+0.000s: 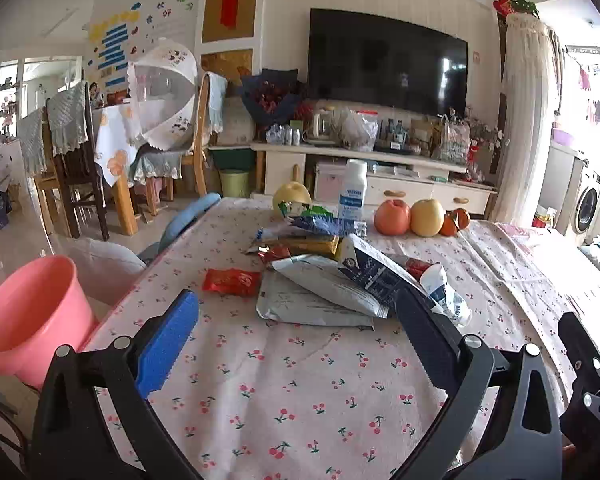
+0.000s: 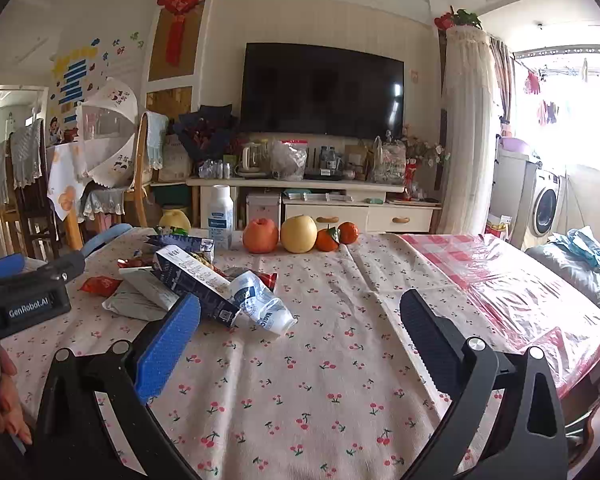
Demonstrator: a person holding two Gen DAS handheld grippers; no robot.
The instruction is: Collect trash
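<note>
A heap of trash lies mid-table: a grey foil pouch (image 1: 312,300), a dark blue carton (image 1: 374,270) (image 2: 196,280), a small red wrapper (image 1: 231,282) (image 2: 100,284), a crumpled white plastic bottle (image 1: 446,290) (image 2: 260,304) and several snack wrappers (image 1: 300,240). A pink bucket (image 1: 32,316) stands off the table's left edge. My left gripper (image 1: 300,320) is open, low over the cloth just short of the pouch, nothing between its fingers. My right gripper (image 2: 300,320) is open too, right of the heap, empty. The left gripper's body (image 2: 32,300) shows at that view's left.
The table (image 1: 300,400) wears a cherry-print cloth. At its far edge stand a white bottle (image 1: 354,188), a pomelo (image 1: 292,198), an apple (image 1: 392,216), a pear (image 1: 427,218) and tangerines (image 2: 336,236). A red checked plastic sheet (image 2: 500,280) covers the right end. A person's hand (image 2: 8,400) holds the left gripper.
</note>
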